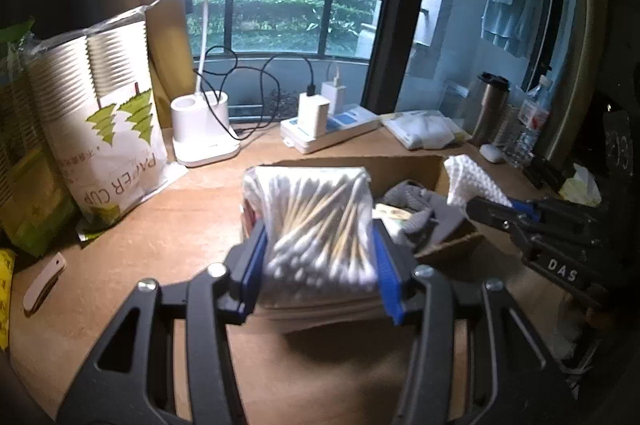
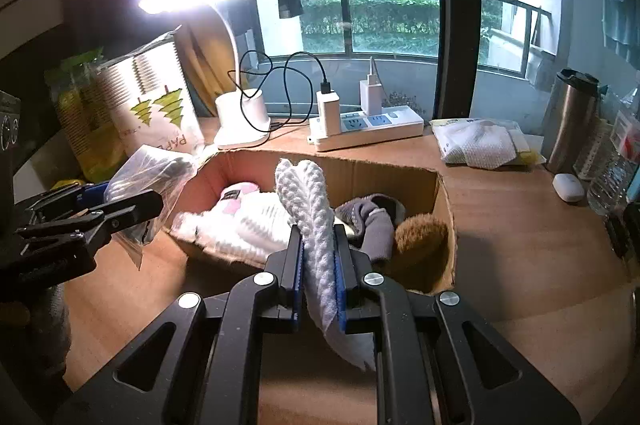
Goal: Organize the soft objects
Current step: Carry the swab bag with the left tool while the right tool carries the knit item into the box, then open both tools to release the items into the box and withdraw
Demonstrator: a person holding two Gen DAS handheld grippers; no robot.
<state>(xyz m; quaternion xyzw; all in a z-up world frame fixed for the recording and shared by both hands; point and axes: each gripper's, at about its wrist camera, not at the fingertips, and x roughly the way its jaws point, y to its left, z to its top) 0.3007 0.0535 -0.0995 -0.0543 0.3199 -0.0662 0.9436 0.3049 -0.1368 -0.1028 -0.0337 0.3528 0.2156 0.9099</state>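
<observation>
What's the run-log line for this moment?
left gripper: shut on bag of cotton swabs | right gripper: shut on white knit cloth | cardboard box: partly filled

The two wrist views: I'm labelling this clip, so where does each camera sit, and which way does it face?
Left wrist: on the left hand-held gripper, facing the window; shut on a bag of cotton swabs; right hand-held gripper at right.
Right wrist: on the right hand-held gripper, over the cardboard box; shut on a white knit cloth; left hand-held gripper at left.
Shared: desk lamp, power strip.
</observation>
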